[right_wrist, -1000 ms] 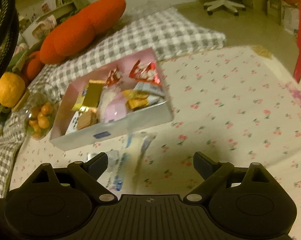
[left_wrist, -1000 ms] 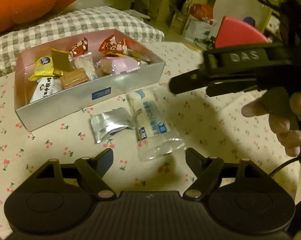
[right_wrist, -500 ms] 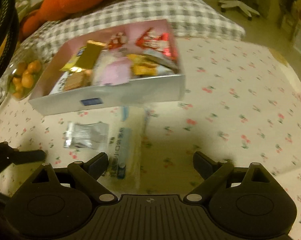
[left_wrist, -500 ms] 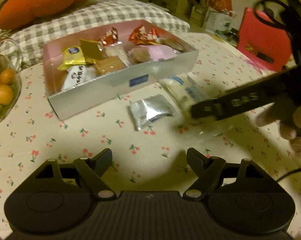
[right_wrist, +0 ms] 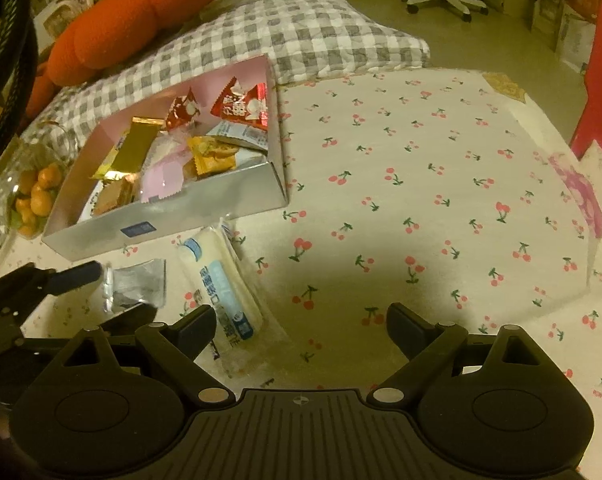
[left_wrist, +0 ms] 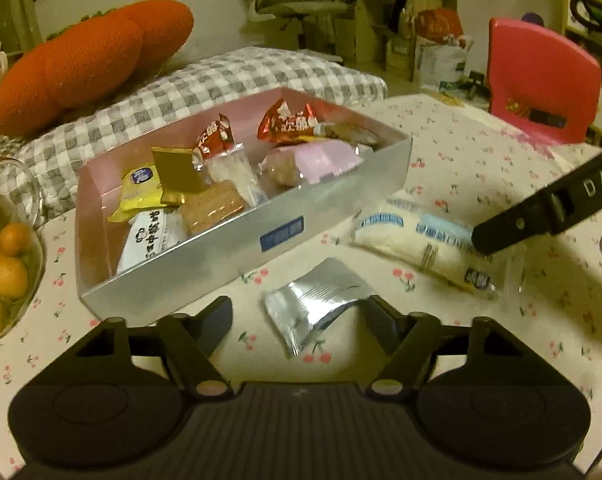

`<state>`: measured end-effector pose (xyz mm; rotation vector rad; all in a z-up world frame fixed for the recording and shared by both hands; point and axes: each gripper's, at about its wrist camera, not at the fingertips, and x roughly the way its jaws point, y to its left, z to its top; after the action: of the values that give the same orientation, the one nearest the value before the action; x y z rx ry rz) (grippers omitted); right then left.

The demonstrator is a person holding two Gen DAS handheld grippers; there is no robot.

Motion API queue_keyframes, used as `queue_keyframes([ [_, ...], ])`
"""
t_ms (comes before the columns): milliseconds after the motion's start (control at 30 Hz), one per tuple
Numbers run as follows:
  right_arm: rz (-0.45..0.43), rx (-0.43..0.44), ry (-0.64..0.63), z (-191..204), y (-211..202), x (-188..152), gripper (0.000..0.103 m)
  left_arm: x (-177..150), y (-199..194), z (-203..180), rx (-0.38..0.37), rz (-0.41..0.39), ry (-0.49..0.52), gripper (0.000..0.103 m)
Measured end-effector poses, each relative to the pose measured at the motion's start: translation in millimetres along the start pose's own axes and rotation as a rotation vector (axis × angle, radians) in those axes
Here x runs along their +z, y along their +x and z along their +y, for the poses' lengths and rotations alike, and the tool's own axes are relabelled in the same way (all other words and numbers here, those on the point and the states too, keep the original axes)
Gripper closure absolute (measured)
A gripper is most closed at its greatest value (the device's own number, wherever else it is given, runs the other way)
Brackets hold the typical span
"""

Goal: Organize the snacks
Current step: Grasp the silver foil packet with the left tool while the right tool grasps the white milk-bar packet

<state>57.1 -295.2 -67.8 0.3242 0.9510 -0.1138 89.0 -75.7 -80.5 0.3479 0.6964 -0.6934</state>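
Flanking silver pkt (left_wrist: 315, 300), box (left_wrist: 229, 248) nr, oranges (left_wrist: 5, 268)

Two low, close wrist views face the snack box (left_wrist: 237, 236) from the table's near side; both share the silver packet (right_wrist: 139, 284) beside it.

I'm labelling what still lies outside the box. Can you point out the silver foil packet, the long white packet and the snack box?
silver foil packet (left_wrist: 315, 304), left wrist view, middle of the crinkled foil.
long white packet (right_wrist: 221, 280), right wrist view, its blue label.
snack box (left_wrist: 221, 252), left wrist view, silver front wall.
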Motion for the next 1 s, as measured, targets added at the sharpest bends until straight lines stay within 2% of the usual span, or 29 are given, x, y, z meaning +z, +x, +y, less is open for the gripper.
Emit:
queue_keyframes([
  [233,0.004,0.04,-0.044,13,10,-1,0.009,2,1,-6,-0.025,-0.019,0.016,0.055],
  [300,0.004,0.038,-0.065,19,12,-2,0.009,3,2,-6,-0.026,-0.009,0.003,0.07],
  [400,0.002,0.04,-0.099,26,15,-3,0.011,3,2,-5,-0.012,0.012,-0.028,0.072],
  [667,-0.029,-0.009,-0.238,41,21,-12,0.014,-6,-13,1,0.014,0.071,-0.061,0.072],
  [833,-0.053,0.0,-0.305,42,20,-19,0.014,-14,-22,5,0.026,0.087,-0.059,0.071],
  [933,-0.072,0.003,-0.35,43,20,-23,0.014,-20,-24,9,0.014,0.067,-0.047,0.059],
  [967,-0.075,0.006,-0.355,43,20,-23,0.014,-21,-23,10,0.02,0.062,-0.045,0.048],
  [1000,-0.077,0.008,-0.358,43,20,-23,0.014,-22,-23,11,0.026,0.058,-0.047,0.042],
])
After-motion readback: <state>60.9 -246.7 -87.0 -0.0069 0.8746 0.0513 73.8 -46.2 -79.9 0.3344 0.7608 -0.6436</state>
